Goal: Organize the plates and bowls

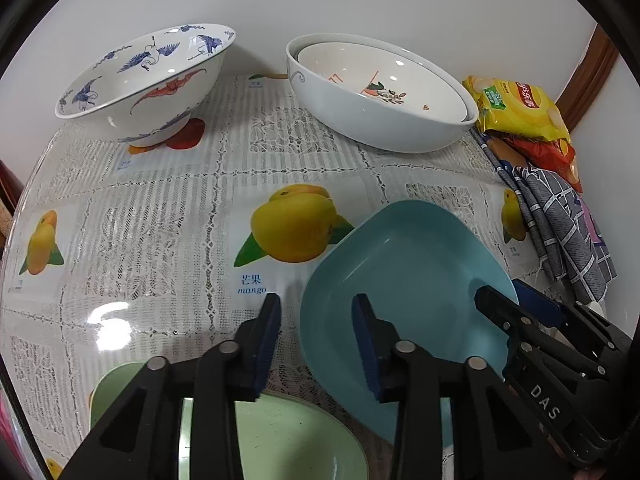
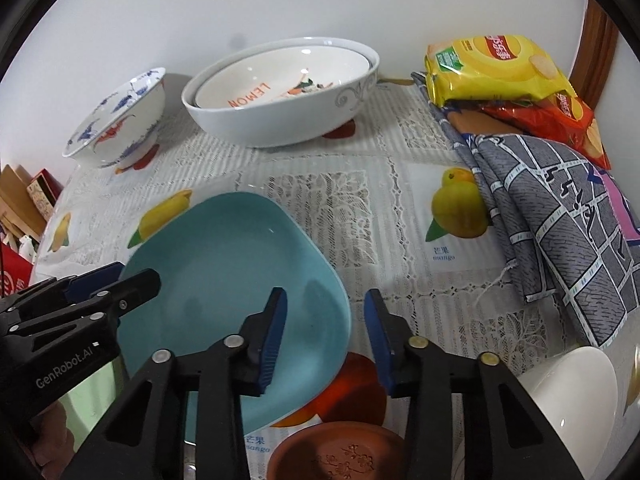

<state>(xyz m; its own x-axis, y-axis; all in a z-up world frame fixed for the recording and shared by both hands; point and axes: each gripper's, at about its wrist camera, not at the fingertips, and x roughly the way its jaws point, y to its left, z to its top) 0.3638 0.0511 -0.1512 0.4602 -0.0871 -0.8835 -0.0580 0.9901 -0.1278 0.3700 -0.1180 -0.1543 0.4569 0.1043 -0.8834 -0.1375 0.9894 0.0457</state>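
On the near half of the bench [image 1: 168,216], under its glossy fruit-print cover, a blue plate [image 1: 404,280] lies between two pairs of tongs, with a green plate [image 1: 280,432] just to its left and partly under the left tongs [image 1: 316,344]. Both pairs stand wide and hold nothing: the left tongs straddle the blue plate's left rim, one finger inside the dish and one outside, while the right tongs [image 2: 326,336] straddle its right rim in the same way, though whether any pad touches cannot be told. At the far side a crane bowl [image 1: 148,84] stands on its narrow foot, well apart from a white bowl [image 1: 376,120] with a smaller lemon bowl [image 1: 380,80] nested inside. Nearest the right tongs sit a brown saucer [image 2: 340,456] and a white cup [image 2: 568,396]; snack bags [image 2: 500,68] and a grey cloth [image 2: 560,208] fill the far right. The blue plate looks stiff, smooth and fairly light, probably plastic or glazed, so the thin raised rim is the likely place to pinch, squarely and deep enough not to slide. The porcelain bowls appear heavier, slick and breakable; a grip across the wall at the lip, with slow setting down, seems safest on this shiny cover.
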